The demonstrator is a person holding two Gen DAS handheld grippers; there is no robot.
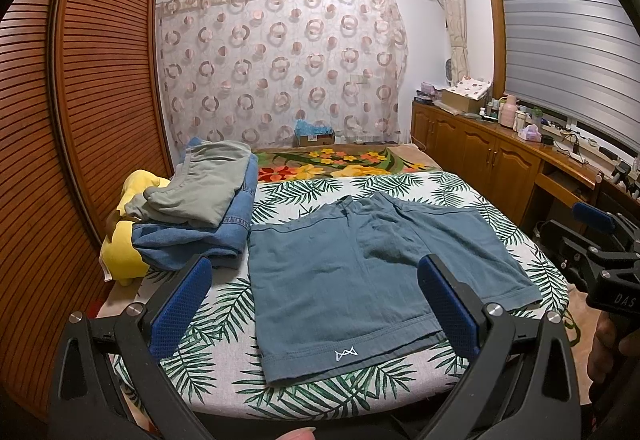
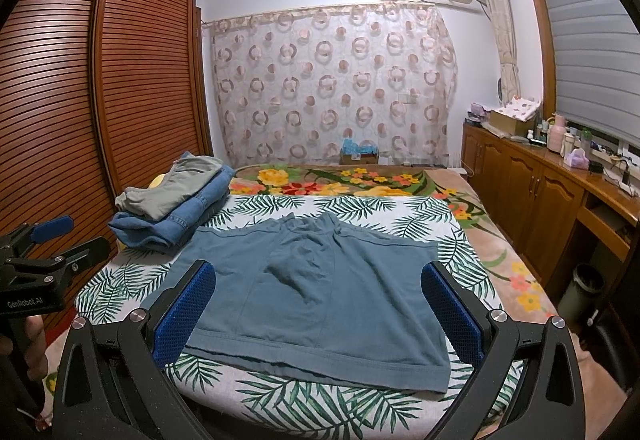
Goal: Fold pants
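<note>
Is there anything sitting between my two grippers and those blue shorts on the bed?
Nothing visible. The blue shorts lie flat, directly ahead of the open left gripper and open right gripper. The folded clothes pile sits off to the left.

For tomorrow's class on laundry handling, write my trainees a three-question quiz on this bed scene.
1. True or false: the blue shorts lie spread flat on the leaf-print sheet.
2. What lies on top of the folded jeans? A) grey garment B) towel C) pillow
3. Fill in: both grippers' jaws stand ____, left gripper and right gripper.

Key: 1 true; 2 A, the grey garment; 3 open.
</note>
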